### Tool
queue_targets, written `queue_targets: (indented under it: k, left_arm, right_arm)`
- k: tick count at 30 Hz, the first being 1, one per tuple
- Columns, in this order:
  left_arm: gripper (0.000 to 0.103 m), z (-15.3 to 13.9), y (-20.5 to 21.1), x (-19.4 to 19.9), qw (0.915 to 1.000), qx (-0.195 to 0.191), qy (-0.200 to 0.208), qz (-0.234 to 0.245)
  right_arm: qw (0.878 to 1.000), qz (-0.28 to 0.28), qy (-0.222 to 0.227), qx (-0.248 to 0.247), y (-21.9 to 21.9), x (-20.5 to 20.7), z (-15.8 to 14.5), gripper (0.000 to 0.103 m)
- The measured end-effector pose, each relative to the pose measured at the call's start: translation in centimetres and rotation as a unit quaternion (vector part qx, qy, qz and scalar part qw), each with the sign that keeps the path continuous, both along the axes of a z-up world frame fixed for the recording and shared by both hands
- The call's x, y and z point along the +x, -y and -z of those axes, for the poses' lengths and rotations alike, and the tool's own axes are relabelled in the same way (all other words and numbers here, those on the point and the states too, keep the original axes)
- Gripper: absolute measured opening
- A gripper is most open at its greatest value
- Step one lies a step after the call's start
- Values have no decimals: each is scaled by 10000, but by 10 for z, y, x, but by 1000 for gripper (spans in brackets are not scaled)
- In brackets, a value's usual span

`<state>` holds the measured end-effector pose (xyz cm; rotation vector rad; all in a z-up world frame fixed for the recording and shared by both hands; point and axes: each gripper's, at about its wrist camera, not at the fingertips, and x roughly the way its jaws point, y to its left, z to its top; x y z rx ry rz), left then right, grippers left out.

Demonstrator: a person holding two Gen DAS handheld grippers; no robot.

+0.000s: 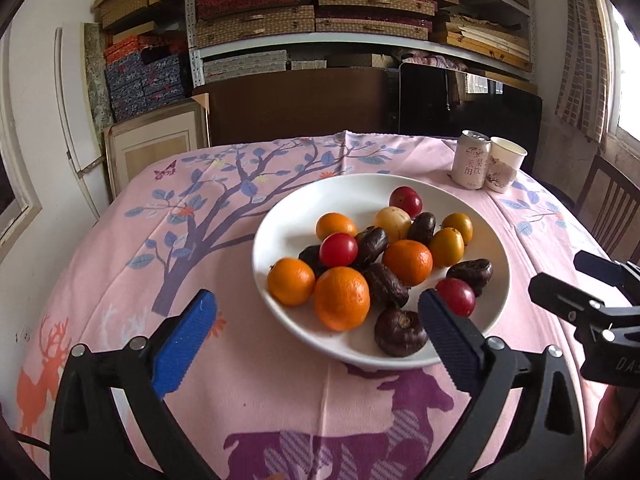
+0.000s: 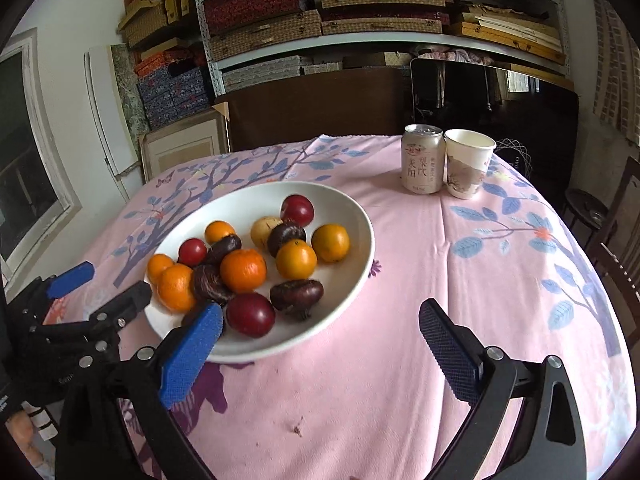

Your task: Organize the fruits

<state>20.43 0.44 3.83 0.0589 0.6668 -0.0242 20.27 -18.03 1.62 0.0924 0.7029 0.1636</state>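
A: What's the room like?
B: Shelves (image 1: 360, 12) stacked with woven and patterned boxes stand behind a table under a pink cloth (image 1: 224, 216) printed with trees and deer.

A: And the fruit?
B: All of it sits in one white bowl (image 1: 312, 196) near the middle of the table. There are oranges (image 1: 341, 298), small and glossy, red plums (image 1: 339, 249), dark wrinkled purple-brown fruit (image 1: 400, 332), and one pale yellow fruit (image 1: 393, 222). They lie bunched together, many touching.

A: Anything else on the table?
B: A can (image 2: 423, 160) and a paper cup (image 2: 468, 162) stand side by side at the far edge, well apart from the bowl. I cannot tell what is in the cup.

A: The tools?
B: The left gripper (image 1: 316, 332) has its jaws wide apart over the bowl's near rim, gripping nothing. The right gripper (image 2: 320, 344) is also spread wide and empty, its left finger over the bowl's near edge and its right finger over bare cloth.
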Motion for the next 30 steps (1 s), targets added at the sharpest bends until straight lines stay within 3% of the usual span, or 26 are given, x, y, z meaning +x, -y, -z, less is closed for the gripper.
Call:
queue_targets:
  k: [12, 18, 25, 30]
  left_arm:
    - [99, 6, -9, -39, 9968, -768, -29, 236]
    - [99, 4, -1, -47, 9993, -340, 135, 61]
    - [99, 4, 4, -47, 9995, -269, 105, 140]
    - [99, 7, 21, -56, 9982, 456, 380, -64]
  right_arm:
    - [9997, -108, 17, 195, 11, -41, 10, 99]
    - [9998, -194, 22, -18, 3, -42, 10, 99]
    - [9997, -223, -6, -52, 2, -43, 12, 99]
    - [9992, -117, -46, -376, -4, -42, 14, 100]
